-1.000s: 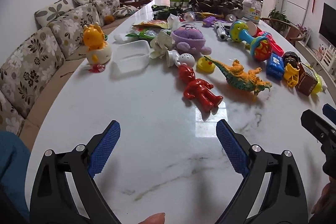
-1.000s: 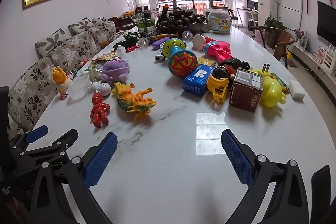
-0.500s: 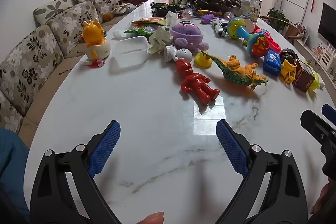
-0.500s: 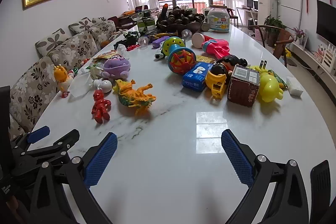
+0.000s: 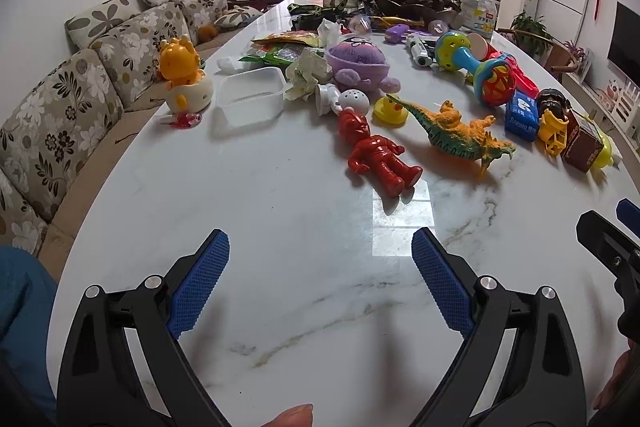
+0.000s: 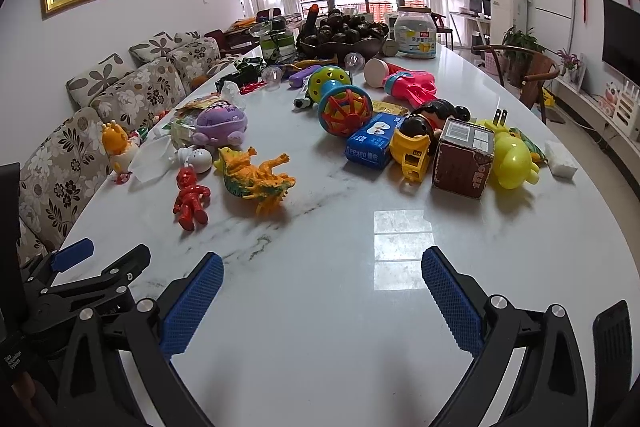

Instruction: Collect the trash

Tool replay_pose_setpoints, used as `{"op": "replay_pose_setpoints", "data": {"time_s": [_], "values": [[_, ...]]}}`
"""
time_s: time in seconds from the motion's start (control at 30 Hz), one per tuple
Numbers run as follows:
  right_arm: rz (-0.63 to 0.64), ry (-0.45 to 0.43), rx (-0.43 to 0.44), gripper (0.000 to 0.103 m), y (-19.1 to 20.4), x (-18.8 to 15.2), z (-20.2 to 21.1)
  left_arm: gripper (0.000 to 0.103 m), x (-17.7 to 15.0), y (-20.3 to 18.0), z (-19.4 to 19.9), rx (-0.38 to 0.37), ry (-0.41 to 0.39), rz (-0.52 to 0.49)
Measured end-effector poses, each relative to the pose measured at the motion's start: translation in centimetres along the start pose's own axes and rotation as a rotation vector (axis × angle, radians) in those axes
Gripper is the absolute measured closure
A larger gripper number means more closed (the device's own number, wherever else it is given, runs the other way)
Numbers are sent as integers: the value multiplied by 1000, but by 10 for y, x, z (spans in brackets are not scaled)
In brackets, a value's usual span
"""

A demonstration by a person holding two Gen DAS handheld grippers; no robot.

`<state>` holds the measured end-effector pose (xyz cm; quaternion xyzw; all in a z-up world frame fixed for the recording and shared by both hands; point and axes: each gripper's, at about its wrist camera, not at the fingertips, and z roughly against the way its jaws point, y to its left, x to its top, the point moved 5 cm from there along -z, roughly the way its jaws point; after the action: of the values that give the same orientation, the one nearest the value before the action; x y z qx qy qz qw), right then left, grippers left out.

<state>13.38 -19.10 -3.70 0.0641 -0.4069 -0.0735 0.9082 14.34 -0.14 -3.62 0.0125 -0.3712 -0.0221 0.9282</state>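
Trash lies among toys on the white marble table (image 5: pixel 280 211): an empty clear plastic container (image 5: pixel 251 95), a crumpled paper wad (image 5: pixel 304 77), green and yellow snack wrappers (image 5: pixel 280 47), a crumpled tissue (image 5: pixel 229 63). The container also shows in the right wrist view (image 6: pixel 154 157). My left gripper (image 5: pixel 320 287) is open and empty, low over the near table, well short of the trash. My right gripper (image 6: pixel 322 303) is open and empty over the near table, to the right of the left gripper.
Toys crowd the table: red figure (image 5: pixel 376 157), orange dinosaur (image 5: pixel 460 135), rubber duck (image 5: pixel 389 109), purple plush (image 5: pixel 358 61), orange chick (image 5: pixel 182 75), blue box (image 6: pixel 370 145), brown carton (image 6: pixel 462 159), yellow toy (image 6: pixel 512 157). A floral sofa (image 5: pixel 60 99) runs along the left.
Both grippers have moved slightly forward over the table; the toys and trash sit a little nearer in view. Both stay open and empty.
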Motion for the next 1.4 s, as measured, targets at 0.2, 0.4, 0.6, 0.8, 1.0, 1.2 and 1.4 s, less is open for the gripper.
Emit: {"op": "replay_pose_setpoints", "data": {"time_s": [0.2, 0.4, 0.6, 0.8, 1.0, 1.2, 1.4], "values": [[-2, 0, 1, 5, 0, 0, 0, 13, 0, 0, 0, -8, 2, 7], [-11, 1, 1, 5, -2, -1, 1, 13, 0, 1, 0, -8, 1, 7], [-13, 2, 3, 5, -2, -1, 1, 13, 1, 0, 1, -18, 3, 5], [-17, 2, 2, 5, -3, -2, 0, 13, 0, -2, 3, -37, 1, 5], [-17, 1, 4, 5, -3, -2, 0, 13, 0, -1, 3, -63, 5, 19], [-25, 3, 7, 5, -5, -3, -1, 13, -3, -2, 1, -165, 30, 39], [-38, 0, 5, 5, -7, -3, 1, 13, -4, -2, 4, -88, 4, 10]]}}
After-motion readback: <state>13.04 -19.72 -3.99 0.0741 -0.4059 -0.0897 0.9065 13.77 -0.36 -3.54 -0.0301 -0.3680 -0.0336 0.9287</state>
